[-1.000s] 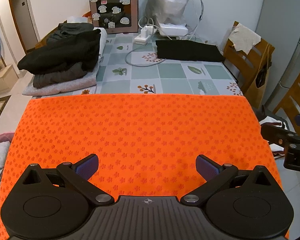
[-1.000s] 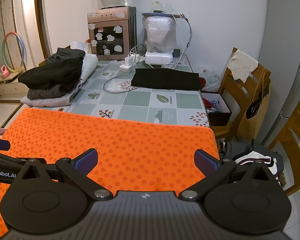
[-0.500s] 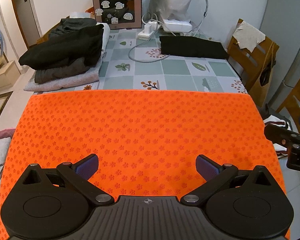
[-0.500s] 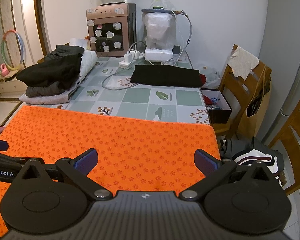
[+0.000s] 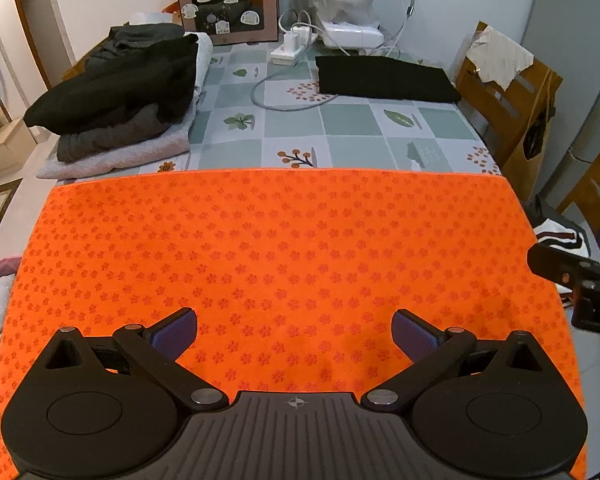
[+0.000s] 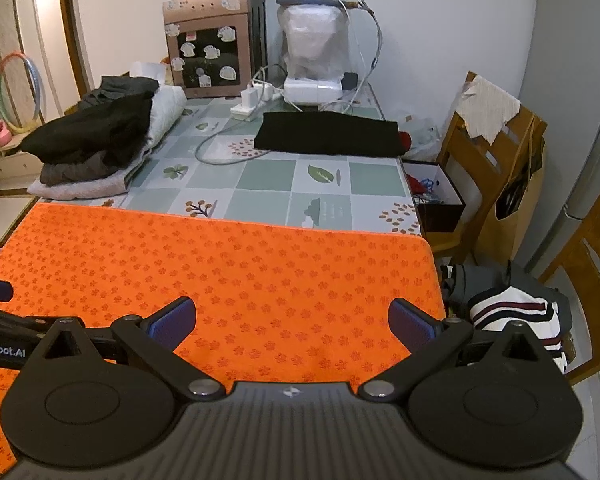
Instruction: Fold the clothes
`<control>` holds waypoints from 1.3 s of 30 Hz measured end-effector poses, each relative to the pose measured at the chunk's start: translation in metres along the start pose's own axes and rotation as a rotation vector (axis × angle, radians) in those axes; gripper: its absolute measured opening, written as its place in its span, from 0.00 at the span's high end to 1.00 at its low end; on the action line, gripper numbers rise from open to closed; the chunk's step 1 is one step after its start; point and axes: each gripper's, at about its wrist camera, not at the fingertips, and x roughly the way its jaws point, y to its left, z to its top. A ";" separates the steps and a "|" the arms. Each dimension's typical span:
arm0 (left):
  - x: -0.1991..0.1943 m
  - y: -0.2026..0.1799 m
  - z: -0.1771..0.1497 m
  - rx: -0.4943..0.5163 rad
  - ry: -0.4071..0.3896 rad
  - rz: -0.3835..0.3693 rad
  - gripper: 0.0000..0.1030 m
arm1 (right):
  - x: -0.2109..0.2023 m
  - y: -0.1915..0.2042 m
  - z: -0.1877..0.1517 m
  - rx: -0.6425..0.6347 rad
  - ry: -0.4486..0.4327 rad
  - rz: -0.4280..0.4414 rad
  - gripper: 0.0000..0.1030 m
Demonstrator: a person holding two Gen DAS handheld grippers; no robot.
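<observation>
So the orange mat (image 5: pixel 284 248) covers the near end of the table (image 5: pixel 352 120), flat and with nothing on it. The left gripper (image 5: pixel 294 330) and right gripper (image 6: pixel 292 318) both hang over its near edge, fingers spread wide, holding nothing. The clothes are further back: a dark pile (image 5: pixel 120 96) on the left side, and a folded black piece (image 5: pixel 384 80) near the back right corner. More clothes (image 6: pixel 512 312) sit off the table's right side.
</observation>
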 end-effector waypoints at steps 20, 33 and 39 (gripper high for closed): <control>0.081 0.020 0.053 -0.027 -0.013 0.047 0.00 | 0.199 -0.030 0.101 -0.073 0.009 -0.016 0.00; 0.124 0.027 0.078 -0.048 -0.025 0.050 0.00 | 0.350 -0.012 0.171 -0.326 -0.093 -0.008 0.00; 0.136 0.027 0.081 -0.055 -0.014 0.042 0.00 | 0.384 0.001 0.202 -0.338 -0.106 0.106 0.18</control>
